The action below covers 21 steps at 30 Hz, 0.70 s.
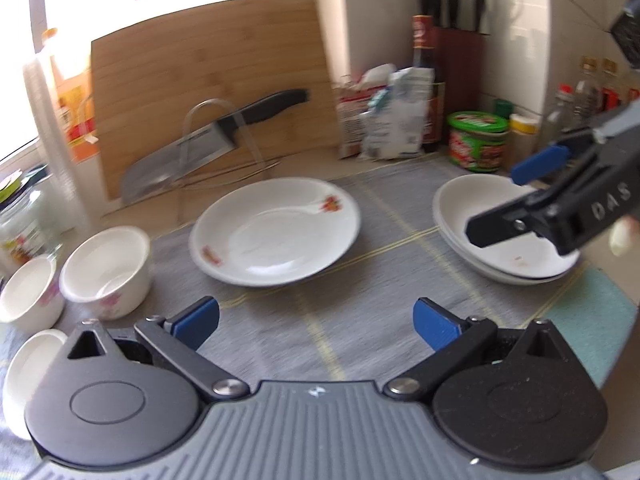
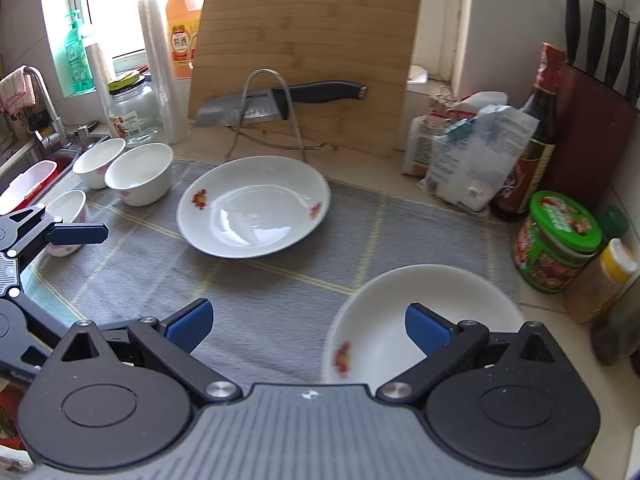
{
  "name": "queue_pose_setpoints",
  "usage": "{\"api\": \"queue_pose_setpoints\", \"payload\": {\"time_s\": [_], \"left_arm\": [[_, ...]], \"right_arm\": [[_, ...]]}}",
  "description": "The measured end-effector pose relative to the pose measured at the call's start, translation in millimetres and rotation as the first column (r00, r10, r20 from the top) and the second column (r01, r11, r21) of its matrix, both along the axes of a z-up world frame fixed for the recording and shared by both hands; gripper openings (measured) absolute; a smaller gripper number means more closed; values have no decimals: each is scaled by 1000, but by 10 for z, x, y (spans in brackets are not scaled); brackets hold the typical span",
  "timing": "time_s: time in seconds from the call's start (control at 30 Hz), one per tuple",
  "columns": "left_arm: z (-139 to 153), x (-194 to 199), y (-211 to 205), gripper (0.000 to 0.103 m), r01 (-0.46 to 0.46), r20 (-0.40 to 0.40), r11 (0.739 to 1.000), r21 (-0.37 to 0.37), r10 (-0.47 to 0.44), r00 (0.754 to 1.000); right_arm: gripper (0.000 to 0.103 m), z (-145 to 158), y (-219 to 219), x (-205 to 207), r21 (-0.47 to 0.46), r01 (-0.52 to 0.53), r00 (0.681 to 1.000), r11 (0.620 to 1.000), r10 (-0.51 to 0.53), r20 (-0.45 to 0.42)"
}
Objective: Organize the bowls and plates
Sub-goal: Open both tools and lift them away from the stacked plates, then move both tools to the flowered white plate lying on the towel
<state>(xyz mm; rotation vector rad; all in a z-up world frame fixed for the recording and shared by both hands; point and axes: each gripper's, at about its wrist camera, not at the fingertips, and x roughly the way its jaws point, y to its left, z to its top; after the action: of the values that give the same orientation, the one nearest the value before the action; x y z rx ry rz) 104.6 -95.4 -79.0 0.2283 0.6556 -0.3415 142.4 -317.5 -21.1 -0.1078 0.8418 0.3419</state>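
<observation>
on a grey placemat (image 2: 256, 304) laid over a kitchen counter, a lone white plate (image 2: 254, 206) with small red flower prints lies flat near the middle. to its right sits a stack of plates (image 1: 504, 232), two or perhaps three; the count is hard to tell. to its left, three small white bowls (image 2: 140, 172) stand upright near the mat's edge, close together, all empty as far as can be seen.

the left gripper (image 1: 316, 322) hovers above the mat just short of the lone plate, its blue-padded fingers spread wide and holding nothing. the right gripper (image 2: 306, 326) hangs over the near rim of the stack, also spread wide and empty.

the plates look like glazed ceramic: stiff, smooth, probably slippery and breakable. a pinch across the raised rim seems the best hold, since the flat centre offers nothing to grip.

behind the mat, a cleaver (image 2: 280, 102) rests in a wire rack before a leaning bamboo cutting board (image 2: 308, 32). a green-lidded jar (image 2: 560, 240) stands closed at the right.
</observation>
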Motion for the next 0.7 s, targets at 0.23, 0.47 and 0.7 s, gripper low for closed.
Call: {"api": "queue_pose_setpoints", "payload": {"time_s": [0.23,0.47,0.7], "left_arm": [[-29,-96,470,102,-73,-16,997,2,73,997],[-199,-77,781,102,-58,-66,998,-11,57,996],[-333,27,732,102,-41,-104,999,-29,37,994]], "right_arm": [[103,-36,483,-158,41,48,999,998,-48,14],[103,-68,786,-249,-13,70,998,997,-70,-6],[103,-113,850,-163,-39,73,996,997,-74,-40]]}}
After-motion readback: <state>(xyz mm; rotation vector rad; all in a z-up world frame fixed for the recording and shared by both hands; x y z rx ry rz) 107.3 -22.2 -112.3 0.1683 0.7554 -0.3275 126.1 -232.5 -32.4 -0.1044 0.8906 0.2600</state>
